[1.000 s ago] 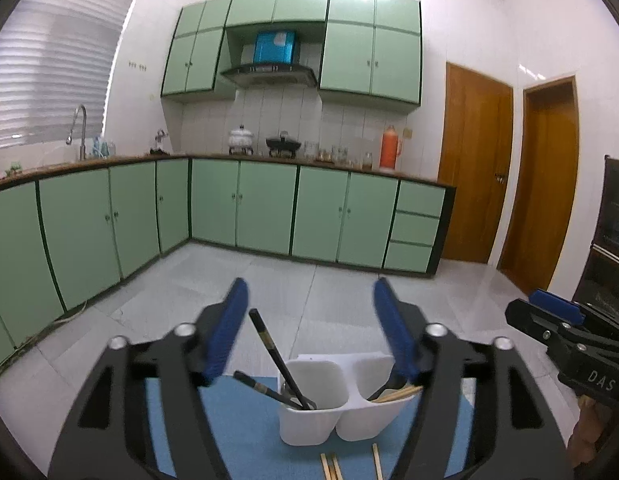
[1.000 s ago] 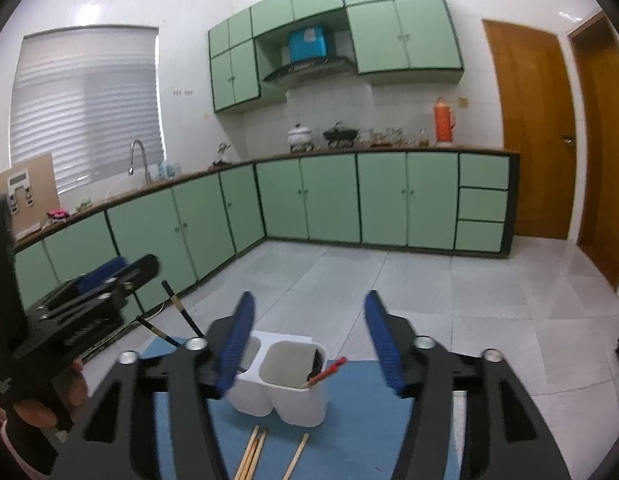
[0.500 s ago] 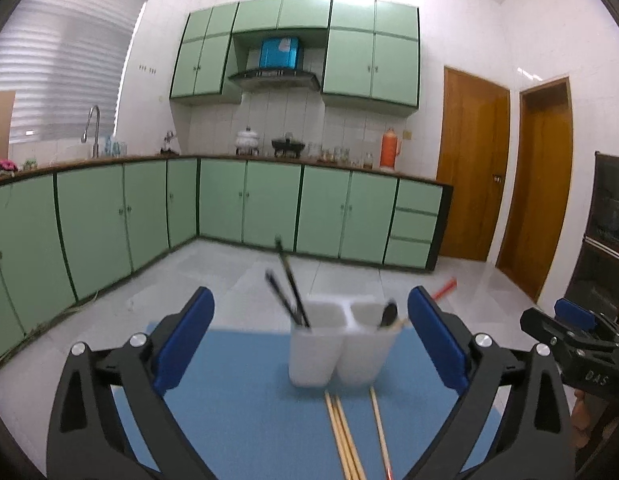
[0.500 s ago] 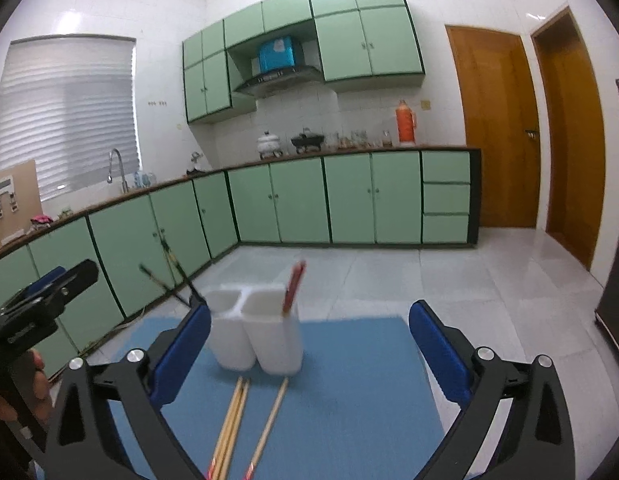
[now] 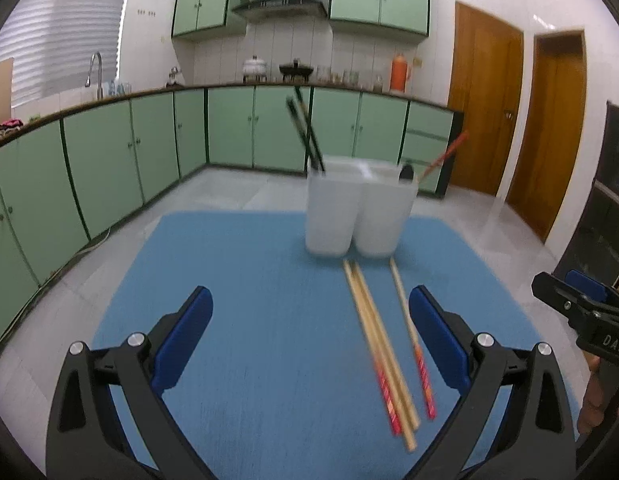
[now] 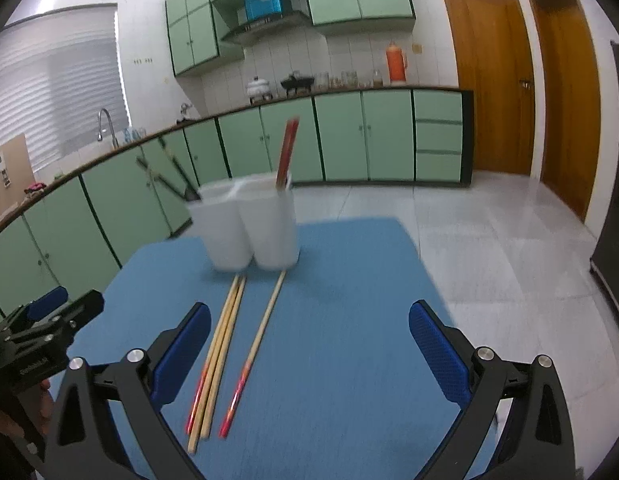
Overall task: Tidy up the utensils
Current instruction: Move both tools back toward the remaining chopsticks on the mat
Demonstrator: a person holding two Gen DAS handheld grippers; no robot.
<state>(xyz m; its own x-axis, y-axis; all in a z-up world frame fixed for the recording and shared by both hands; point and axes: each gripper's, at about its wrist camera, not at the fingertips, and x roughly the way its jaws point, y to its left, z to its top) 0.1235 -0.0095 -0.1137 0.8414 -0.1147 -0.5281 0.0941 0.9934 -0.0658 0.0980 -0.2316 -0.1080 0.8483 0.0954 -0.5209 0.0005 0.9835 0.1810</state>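
Note:
A white two-compartment holder (image 5: 357, 208) (image 6: 249, 224) stands at the far side of a blue mat (image 5: 237, 288) (image 6: 349, 280). Black chopsticks (image 5: 305, 132) (image 6: 165, 180) lean in its left cup, and a red-ended chopstick (image 5: 445, 156) (image 6: 287, 152) in the right one. Three wooden chopsticks with red ends lie loose in front: a pair (image 5: 377, 344) (image 6: 219, 344) and a single (image 5: 411, 336) (image 6: 261, 332). My left gripper (image 5: 309, 300) hangs open above the mat, the loose sticks near its right finger. My right gripper (image 6: 309, 312) is open too, with the sticks near its left finger.
Each gripper shows at the edge of the other's view, right gripper (image 5: 577, 304) and left gripper (image 6: 49, 320), with a hand below. Beyond the mat lie a pale tiled floor (image 6: 489, 232), green cabinets (image 5: 109, 152), wooden doors (image 6: 489, 80) and a dark cabinet (image 5: 613, 200).
Both grippers' jaws have spread wide. Both hands have sunk and drawn back from over the holder, so it now stands ahead and the loose chopsticks lie between the fingers.

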